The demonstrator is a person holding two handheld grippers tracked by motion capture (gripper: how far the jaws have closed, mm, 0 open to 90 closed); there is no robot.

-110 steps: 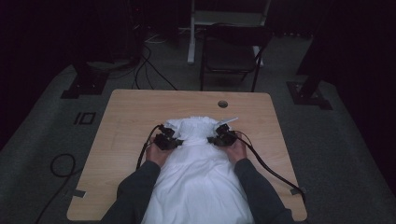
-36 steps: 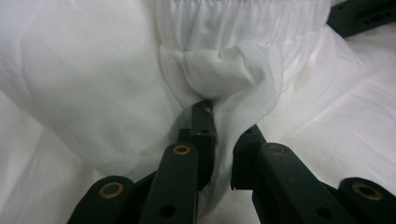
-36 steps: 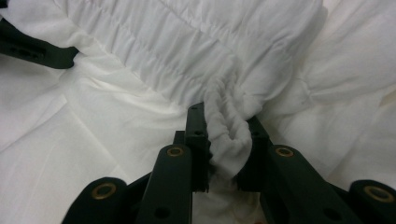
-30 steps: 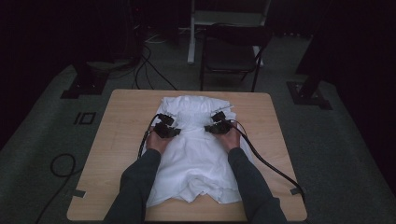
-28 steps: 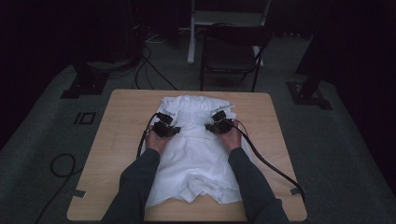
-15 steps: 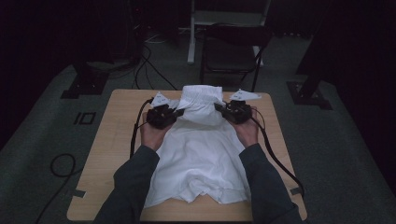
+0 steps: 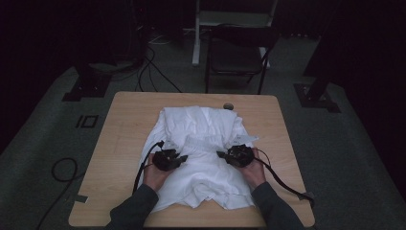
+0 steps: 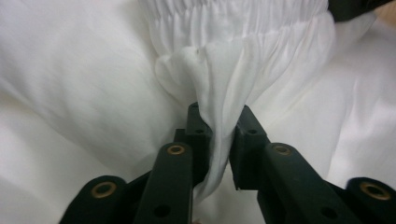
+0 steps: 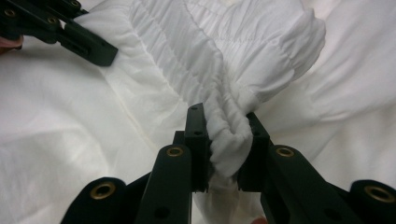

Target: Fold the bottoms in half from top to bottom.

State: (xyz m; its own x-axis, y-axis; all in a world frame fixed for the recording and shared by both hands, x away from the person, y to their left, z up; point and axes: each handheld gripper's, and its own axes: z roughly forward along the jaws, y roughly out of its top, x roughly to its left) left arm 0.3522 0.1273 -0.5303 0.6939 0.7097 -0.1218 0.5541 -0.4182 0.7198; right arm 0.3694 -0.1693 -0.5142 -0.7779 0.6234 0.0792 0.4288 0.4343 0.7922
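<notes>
A white garment point(image 7: 201, 148) lies spread over the middle of the wooden worktop point(image 7: 119, 124), its far end bunched toward twelve o'clock near a small round hole point(image 7: 228, 106) in the board and its near end hanging close to the six o'clock edge. The left tool point(image 7: 184, 157) sits at about eight o'clock of the cloth's centre, the right tool point(image 7: 220, 154) at about four o'clock, and both point inward at each other across a gathered, elasticated band point(image 7: 203, 142) that lies between them. In the left gripper view the left tool point(image 8: 219, 133) has a twisted fold of the garment point(image 8: 224, 79) pinched between its black jaws; those jaws have just been opening a little, yet the cloth is pressed between the pads. In the right gripper view the right tool point(image 9: 226, 135) is clamped on a thick roll of the ruched band point(image 9: 229, 135), the cloth bulging out between the pads, and the left tool point(image 9: 88, 44) shows at ten o'clock, resting on the same garment point(image 9: 70, 116). A dark chair point(image 7: 237, 52) stands beyond the worktop at twelve o'clock.
</notes>
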